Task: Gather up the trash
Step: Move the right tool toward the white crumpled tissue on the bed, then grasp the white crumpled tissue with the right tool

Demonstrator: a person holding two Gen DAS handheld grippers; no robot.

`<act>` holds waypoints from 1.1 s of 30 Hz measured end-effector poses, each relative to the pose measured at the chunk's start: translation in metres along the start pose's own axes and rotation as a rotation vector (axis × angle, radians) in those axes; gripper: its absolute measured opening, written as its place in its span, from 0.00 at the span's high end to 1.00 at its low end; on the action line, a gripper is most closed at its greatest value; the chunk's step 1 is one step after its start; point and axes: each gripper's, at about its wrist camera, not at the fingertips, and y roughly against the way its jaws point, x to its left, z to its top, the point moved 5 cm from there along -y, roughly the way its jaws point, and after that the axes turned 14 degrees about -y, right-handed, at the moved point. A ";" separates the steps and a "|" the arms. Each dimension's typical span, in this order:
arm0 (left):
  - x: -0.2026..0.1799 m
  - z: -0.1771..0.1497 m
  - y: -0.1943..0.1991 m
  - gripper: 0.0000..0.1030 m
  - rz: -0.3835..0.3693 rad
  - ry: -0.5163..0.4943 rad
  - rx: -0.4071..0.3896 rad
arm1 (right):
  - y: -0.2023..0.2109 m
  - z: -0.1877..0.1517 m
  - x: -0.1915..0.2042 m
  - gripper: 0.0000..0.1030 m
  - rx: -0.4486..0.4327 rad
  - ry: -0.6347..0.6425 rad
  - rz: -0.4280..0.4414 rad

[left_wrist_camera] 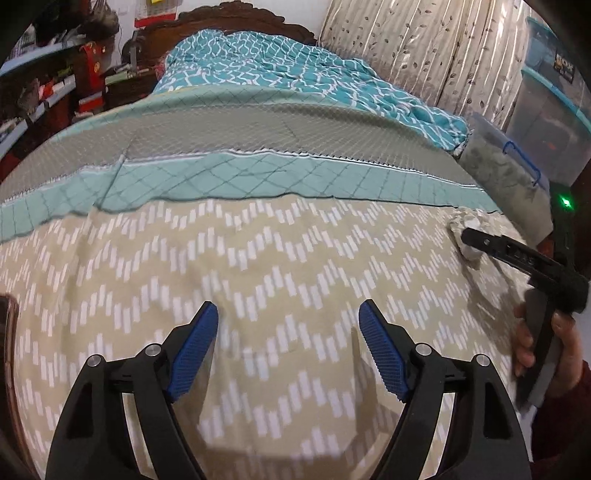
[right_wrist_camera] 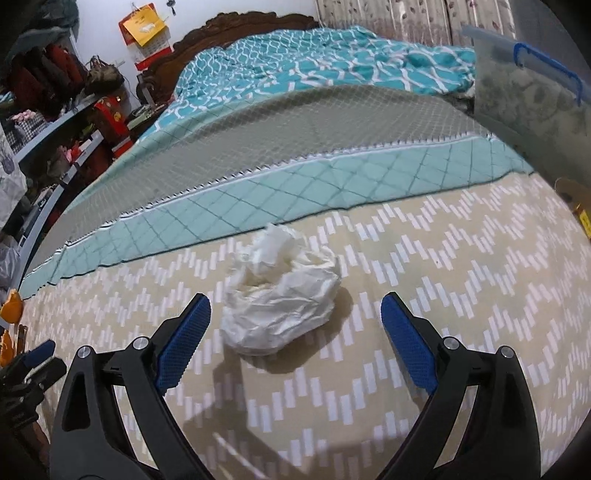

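A crumpled white paper wad (right_wrist_camera: 282, 295) lies on the bed, on the beige bedsheet (right_wrist_camera: 424, 280) with white zigzag dashes. In the right wrist view it sits just ahead of the right gripper (right_wrist_camera: 295, 314), between the lines of the two blue-padded fingers (right_wrist_camera: 184, 339) and a little closer to the left one. The fingers are spread wide and do not touch the wad; the gripper is released and holds nothing.

In the left wrist view the same wad (left_wrist_camera: 467, 236) shows at the far right edge of the sheet, with one black finger of the right gripper (left_wrist_camera: 506, 251) reaching across in front of it. A hand (left_wrist_camera: 532, 347) grips the handle of that tool. The left gripper (left_wrist_camera: 288, 321) is well apart from the wad, over bare bedsheet (left_wrist_camera: 258, 258), with its blue pads (left_wrist_camera: 194, 347) wide apart and empty.

Behind the beige sheet lies a mint quilted cover (right_wrist_camera: 314, 177) with a grey band, then a rumpled teal patterned blanket (right_wrist_camera: 314, 59) before the dark carved headboard (right_wrist_camera: 236, 22). A clear storage box with blue latch (right_wrist_camera: 532, 92) stands at the right side of the bed. Cluttered shelves (right_wrist_camera: 55, 122) are at the left.
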 end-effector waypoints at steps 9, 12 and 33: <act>-0.012 0.033 -0.027 0.27 0.031 -0.065 0.043 | 0.002 0.002 -0.005 0.08 -0.010 -0.008 0.008; -0.014 0.037 -0.036 0.23 0.048 -0.062 0.046 | 0.002 -0.001 -0.007 0.08 -0.015 -0.017 0.014; -0.020 0.041 -0.043 0.17 0.088 -0.060 0.034 | 0.007 -0.012 0.007 0.32 -0.006 0.036 0.033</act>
